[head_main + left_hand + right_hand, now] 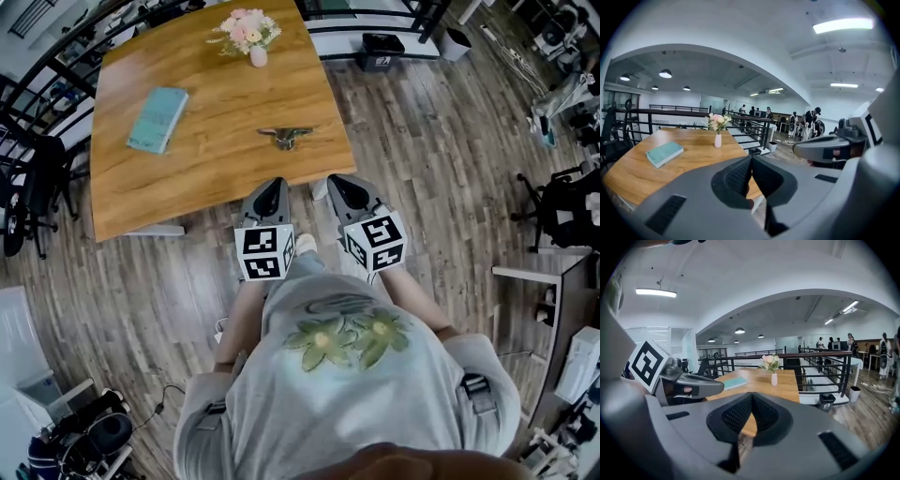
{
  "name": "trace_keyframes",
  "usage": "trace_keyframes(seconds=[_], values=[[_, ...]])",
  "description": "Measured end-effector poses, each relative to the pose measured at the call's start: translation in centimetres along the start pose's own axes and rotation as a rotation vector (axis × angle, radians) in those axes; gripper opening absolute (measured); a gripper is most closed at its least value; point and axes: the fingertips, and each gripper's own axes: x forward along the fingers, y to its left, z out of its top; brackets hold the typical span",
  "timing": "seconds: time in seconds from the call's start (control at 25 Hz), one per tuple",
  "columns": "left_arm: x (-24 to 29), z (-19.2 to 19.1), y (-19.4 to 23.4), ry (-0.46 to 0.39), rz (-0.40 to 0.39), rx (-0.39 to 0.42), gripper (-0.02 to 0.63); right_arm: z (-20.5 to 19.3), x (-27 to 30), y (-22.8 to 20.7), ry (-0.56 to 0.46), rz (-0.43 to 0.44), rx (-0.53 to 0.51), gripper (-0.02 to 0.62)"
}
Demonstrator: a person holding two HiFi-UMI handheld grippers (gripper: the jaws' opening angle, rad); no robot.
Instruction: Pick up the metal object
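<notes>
my left hand-held gripper [273, 187] and right hand-held gripper [337, 184] have jaws together, empty, just off the bench [216, 178]. on it: one metal object [286, 137] near its front edge, one teal book [157, 118], one flower vase [256, 49].

We see a broad wooden table [216, 122] with a warm brown top, standing on a plank floor [422, 141]. On it lie a teal rectangular book [157, 118] at the left, a small pale vase of pink and cream flowers [256, 52] near the far edge, and a flat grey metal object [286, 137] near the front edge, all well apart.
</notes>
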Motion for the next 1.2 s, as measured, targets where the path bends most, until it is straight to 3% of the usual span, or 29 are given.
trace_keyframes(seconds=[0.56, 0.84, 1.2], values=[[7.5, 1.6, 4.4, 0.029, 0.018, -0.014, 0.025, 2.0, 7.1, -3.9, 0.015, -0.012, -0.002, 0.008], [8.8, 0.8, 4.6, 0.056, 0.053, -0.018, 0.165, 1.6, 8.2, -4.8, 0.022, -0.001, 0.003, 0.008], [11.3, 0.1, 6.0, 0.055, 0.143, -0.034, 0.265, 1.5, 10.8, -5.8, 0.039, 0.022, 0.003, 0.008]])
